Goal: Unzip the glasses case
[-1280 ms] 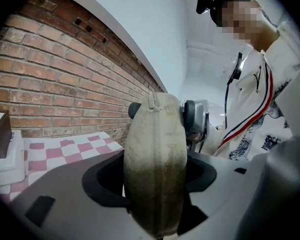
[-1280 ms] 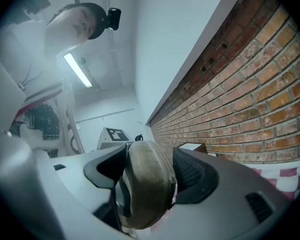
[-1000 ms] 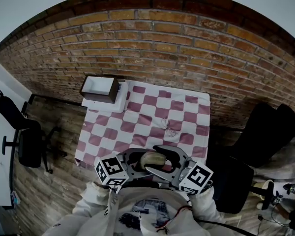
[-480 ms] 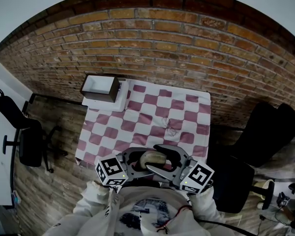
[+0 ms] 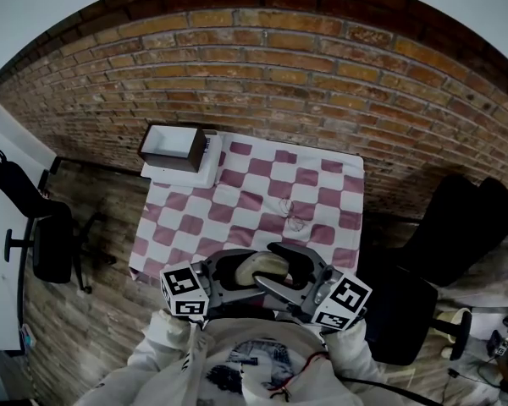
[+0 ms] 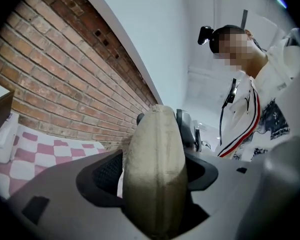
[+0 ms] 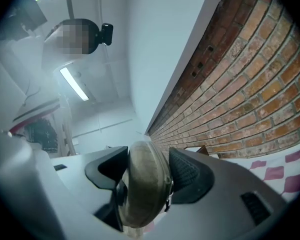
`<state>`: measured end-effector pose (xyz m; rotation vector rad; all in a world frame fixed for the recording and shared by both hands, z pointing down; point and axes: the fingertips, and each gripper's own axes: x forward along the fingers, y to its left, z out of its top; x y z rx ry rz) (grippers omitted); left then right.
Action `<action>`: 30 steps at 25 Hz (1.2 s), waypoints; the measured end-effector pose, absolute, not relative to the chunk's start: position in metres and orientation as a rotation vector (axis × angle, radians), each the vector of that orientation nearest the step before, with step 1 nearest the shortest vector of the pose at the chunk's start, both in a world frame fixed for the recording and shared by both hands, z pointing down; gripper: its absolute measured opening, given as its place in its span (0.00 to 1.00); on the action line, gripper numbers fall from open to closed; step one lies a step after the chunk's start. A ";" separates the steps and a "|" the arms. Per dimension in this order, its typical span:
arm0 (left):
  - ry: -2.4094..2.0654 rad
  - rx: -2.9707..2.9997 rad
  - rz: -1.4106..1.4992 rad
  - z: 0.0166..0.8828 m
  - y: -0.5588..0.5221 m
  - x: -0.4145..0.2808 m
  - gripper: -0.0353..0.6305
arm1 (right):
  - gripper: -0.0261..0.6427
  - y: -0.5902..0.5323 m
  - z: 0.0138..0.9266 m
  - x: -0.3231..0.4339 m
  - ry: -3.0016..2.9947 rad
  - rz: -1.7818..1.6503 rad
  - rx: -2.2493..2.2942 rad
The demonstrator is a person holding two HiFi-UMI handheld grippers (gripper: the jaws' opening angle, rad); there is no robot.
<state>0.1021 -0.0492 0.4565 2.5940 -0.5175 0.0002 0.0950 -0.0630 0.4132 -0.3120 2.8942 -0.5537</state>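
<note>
Beige oval fabric glasses case (image 5: 262,266) sits at six o'clock of the pink-and-white checked tablecloth (image 5: 254,194), held close to the person's chest. The grey left gripper (image 5: 234,269) has its jaws pressed on one end of the case, and the grey right gripper (image 5: 293,271) clamps the other end. Each gripper view shows the case wedged between the jaw pads. Thin wire spectacles (image 5: 293,215) lie on the cloth just towards three o'clock from its centre. A brown open box (image 5: 173,148) stands at the eleven o'clock corner.
</note>
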 end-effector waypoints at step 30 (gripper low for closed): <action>-0.595 2.585 -0.180 0.456 -0.051 0.097 0.50 | 0.45 -0.074 0.418 0.098 2.781 -0.694 -0.356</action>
